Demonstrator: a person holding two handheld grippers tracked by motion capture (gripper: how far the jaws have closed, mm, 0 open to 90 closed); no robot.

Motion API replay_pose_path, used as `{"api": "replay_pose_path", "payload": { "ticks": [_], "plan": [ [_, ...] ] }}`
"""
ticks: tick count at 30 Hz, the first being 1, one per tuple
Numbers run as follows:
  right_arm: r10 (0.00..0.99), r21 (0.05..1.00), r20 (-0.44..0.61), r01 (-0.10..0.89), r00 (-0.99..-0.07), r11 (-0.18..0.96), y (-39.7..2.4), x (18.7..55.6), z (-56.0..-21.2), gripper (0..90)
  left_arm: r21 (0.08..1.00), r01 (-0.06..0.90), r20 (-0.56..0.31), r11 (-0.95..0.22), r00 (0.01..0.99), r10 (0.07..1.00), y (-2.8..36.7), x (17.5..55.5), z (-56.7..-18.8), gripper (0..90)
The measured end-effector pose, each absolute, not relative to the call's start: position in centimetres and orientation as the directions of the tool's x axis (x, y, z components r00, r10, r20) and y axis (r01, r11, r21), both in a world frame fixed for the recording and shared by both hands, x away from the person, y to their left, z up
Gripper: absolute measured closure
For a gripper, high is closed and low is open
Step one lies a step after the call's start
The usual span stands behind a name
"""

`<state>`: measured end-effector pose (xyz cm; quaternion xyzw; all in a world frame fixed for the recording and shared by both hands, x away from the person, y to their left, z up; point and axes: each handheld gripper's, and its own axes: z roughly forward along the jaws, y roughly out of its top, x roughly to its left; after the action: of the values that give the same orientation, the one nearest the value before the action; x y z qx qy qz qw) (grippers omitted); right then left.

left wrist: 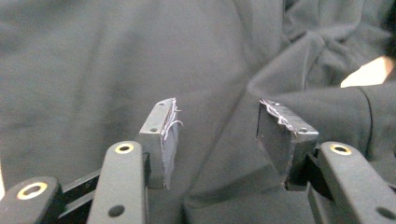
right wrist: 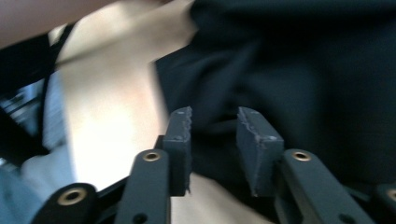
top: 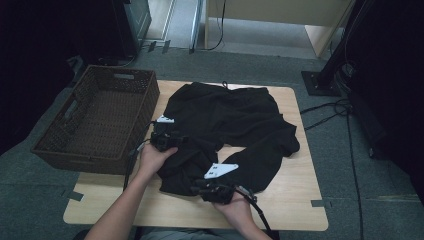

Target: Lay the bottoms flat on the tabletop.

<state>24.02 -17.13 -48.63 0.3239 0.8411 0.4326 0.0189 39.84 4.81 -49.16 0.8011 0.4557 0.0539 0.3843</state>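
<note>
A black garment (top: 230,125) lies crumpled across the wooden table (top: 295,195). My left gripper (top: 167,140) rests at the garment's left edge, held by a hand. In the left gripper view the jaws (left wrist: 217,140) stand well apart over the dark cloth (left wrist: 93,56), with nothing pinched between the pads. My right gripper (top: 207,187) sits at the garment's near edge, a grey plate on top of it. In the right gripper view its jaws (right wrist: 215,149) are narrowly apart, at the border of the black fabric (right wrist: 303,70) and the bare tabletop (right wrist: 107,116); the pads press on nothing.
A brown woven basket (top: 80,160) stands at the table's left, overhanging its edge, with nothing visible inside. Cables (top: 330,112) trail on the grey floor at the right. Dark stands and furniture ring the far side.
</note>
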Motion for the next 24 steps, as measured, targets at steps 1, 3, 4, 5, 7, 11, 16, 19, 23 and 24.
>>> {"api": "replay_pose_path", "payload": {
  "ticks": [1, 3, 4, 5, 7, 11, 16, 19, 23, 24],
  "plan": [
    [0.578, 0.752, 0.242, 0.528, -0.779, 0.396, -17.9, 24.5, -48.3, 62.2, 0.666, 0.680, -0.254, -0.305, 0.592, 0.765, 4.5, 39.7, -49.2, 48.9],
    [0.629, 0.767, 0.218, 0.529, -0.746, 0.362, -19.8, 25.4, -47.8, 60.8, 0.665, 0.670, -0.238, -0.329, 0.608, 0.758, 3.9, 39.4, -49.2, 48.6],
    [0.649, 0.771, 0.209, 0.531, -0.732, 0.350, -20.7, 26.0, -47.7, 59.6, 0.663, 0.665, -0.232, -0.344, 0.619, 0.750, 3.6, 39.3, -49.2, 48.3],
    [0.673, 0.776, 0.200, 0.535, -0.712, 0.335, -21.7, 26.5, -47.6, 59.1, 0.665, 0.661, -0.226, -0.347, 0.621, 0.750, 3.3, 39.1, -49.3, 48.1],
    [0.726, 0.775, 0.156, 0.539, -0.669, 0.330, -23.6, 27.5, -47.6, 59.1, 0.664, 0.654, -0.218, -0.361, 0.632, 0.744, 2.8, 39.0, -49.4, 47.6],
    [0.811, 0.757, 0.114, 0.579, -0.574, 0.303, -26.9, 29.4, -48.5, 59.3, 0.666, 0.654, -0.212, -0.359, 0.627, 0.749, 2.8, 39.7, -49.7, 47.1],
    [0.874, 0.738, 0.116, 0.629, -0.473, 0.243, -30.0, 31.8, -49.3, 56.7, 0.672, 0.664, -0.236, -0.329, 0.613, 0.754, 2.7, 40.7, -49.5, 42.5],
    [0.898, 0.734, 0.093, 0.639, -0.429, 0.230, -31.1, 33.0, -49.5, 54.7, 0.676, 0.661, -0.240, -0.326, 0.616, 0.750, 1.6, 41.4, -49.2, 38.7],
    [0.918, 0.751, 0.079, 0.629, -0.389, 0.202, -32.1, 34.6, -49.4, 52.4, 0.666, 0.620, -0.111, -0.415, 0.632, 0.767, -0.6, 43.2, -49.4, 37.4],
    [0.923, 0.763, 0.081, 0.619, -0.377, 0.187, -32.4, 34.9, -49.3, 52.2, 0.659, 0.624, -0.106, -0.419, 0.629, 0.770, -0.8, 43.6, -49.6, 37.0]
  ]
}}
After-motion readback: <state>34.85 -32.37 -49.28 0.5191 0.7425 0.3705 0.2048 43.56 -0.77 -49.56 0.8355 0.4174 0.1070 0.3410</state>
